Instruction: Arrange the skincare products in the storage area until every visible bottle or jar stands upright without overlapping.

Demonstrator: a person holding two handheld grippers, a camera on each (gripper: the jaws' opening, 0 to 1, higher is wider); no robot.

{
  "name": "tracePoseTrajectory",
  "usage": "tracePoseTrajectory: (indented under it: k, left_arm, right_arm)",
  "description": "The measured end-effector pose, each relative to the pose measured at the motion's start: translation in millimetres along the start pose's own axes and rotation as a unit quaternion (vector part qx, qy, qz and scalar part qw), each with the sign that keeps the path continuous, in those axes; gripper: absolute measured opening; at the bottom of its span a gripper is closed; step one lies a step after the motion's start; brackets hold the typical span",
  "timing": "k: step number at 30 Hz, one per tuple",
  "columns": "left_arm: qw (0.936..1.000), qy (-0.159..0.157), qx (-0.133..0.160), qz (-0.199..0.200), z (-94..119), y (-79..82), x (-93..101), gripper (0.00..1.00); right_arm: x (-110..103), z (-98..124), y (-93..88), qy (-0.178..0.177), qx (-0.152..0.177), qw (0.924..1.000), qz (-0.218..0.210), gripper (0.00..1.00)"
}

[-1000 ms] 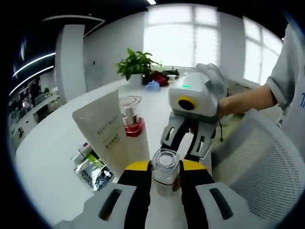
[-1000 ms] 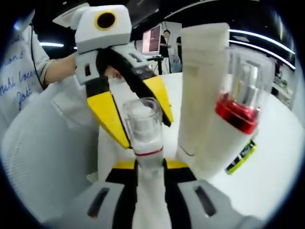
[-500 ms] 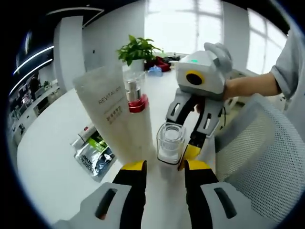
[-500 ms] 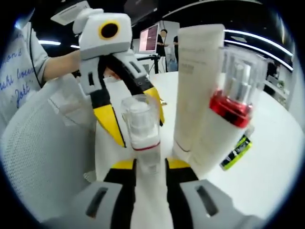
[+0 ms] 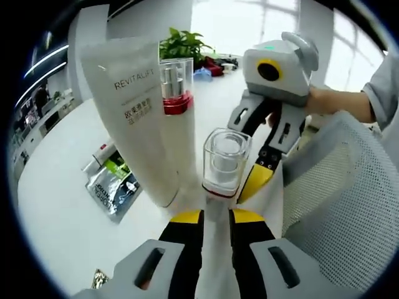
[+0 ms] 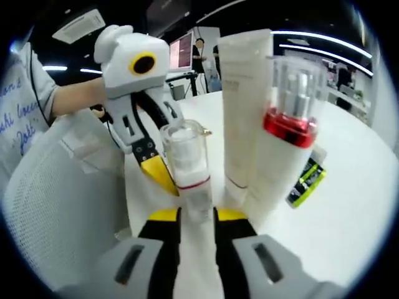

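Note:
A small white bottle (image 5: 224, 159) with a clear cap and a red ring stands upright between the two grippers. My left gripper (image 5: 216, 215) is shut on its white body just below the ring. My right gripper (image 6: 197, 215) is shut on the same bottle (image 6: 184, 156) from the opposite side. Its yellow fingertips (image 5: 257, 177) reach the bottle in the left gripper view. Beside the bottle stand a tall white tube (image 5: 134, 124) marked REVITALIFT and a white pump bottle (image 5: 176, 93) with a red collar. The tube (image 6: 240, 106) and the pump bottle (image 6: 290, 112) also rise in the right gripper view.
Green and black sachets (image 5: 115, 187) lie flat on the white table (image 5: 56, 212) beyond the tube. A white mesh chair back (image 5: 336, 199) stands close beside the grippers. A person's hand (image 5: 340, 103) holds the right gripper. A potted plant (image 5: 187, 43) stands far back.
My left gripper opened off the bottle's clear cap, dropped lower and shut again on the white body. The right gripper kept its hold throughout.

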State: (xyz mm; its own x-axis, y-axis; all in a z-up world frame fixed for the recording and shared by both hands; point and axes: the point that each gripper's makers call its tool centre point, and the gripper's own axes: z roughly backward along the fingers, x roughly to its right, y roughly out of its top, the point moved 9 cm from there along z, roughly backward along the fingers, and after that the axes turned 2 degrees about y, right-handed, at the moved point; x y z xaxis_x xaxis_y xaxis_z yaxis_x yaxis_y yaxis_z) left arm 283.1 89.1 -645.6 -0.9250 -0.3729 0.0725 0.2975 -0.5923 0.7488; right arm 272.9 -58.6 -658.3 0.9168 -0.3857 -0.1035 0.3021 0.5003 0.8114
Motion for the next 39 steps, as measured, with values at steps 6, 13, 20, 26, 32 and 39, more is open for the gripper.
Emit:
tracePoseTrajectory:
  k: [6, 13, 20, 26, 32, 39]
  left_arm:
    - [0.9999, 0.001, -0.013, -0.009, -4.7, 2.8, -0.8, 0.1]
    - [0.9999, 0.011, -0.01, -0.004, -10.6, 5.7, -1.5, 0.05]
    - [0.9999, 0.014, -0.009, -0.003, -16.0, 8.4, -0.6, 0.02]
    - [0.9998, 0.016, -0.008, -0.001, -19.0, 11.0, -1.9, 0.02]
    - [0.9997, 0.022, -0.003, 0.004, -23.9, 12.1, -3.2, 0.03]
    - [0.9995, 0.03, -0.001, 0.008, -26.8, 14.2, -4.7, 0.04]
  right_arm:
    - [2.9, 2.0, -1.1, -0.008, 0.004, 0.9999, -0.009, 0.15]
    - [8.9, 6.5, -4.9, -0.029, 0.011, 0.9993, -0.023, 0.13]
    - [12.6, 9.4, -7.3, -0.042, 0.014, 0.9984, -0.034, 0.13]
    - [16.0, 9.8, -8.6, -0.049, 0.013, 0.998, -0.037, 0.12]
    - [19.9, 11.0, -10.5, -0.058, 0.014, 0.9972, -0.044, 0.12]
    - [22.3, 10.7, -11.1, -0.065, 0.005, 0.9971, -0.04, 0.11]
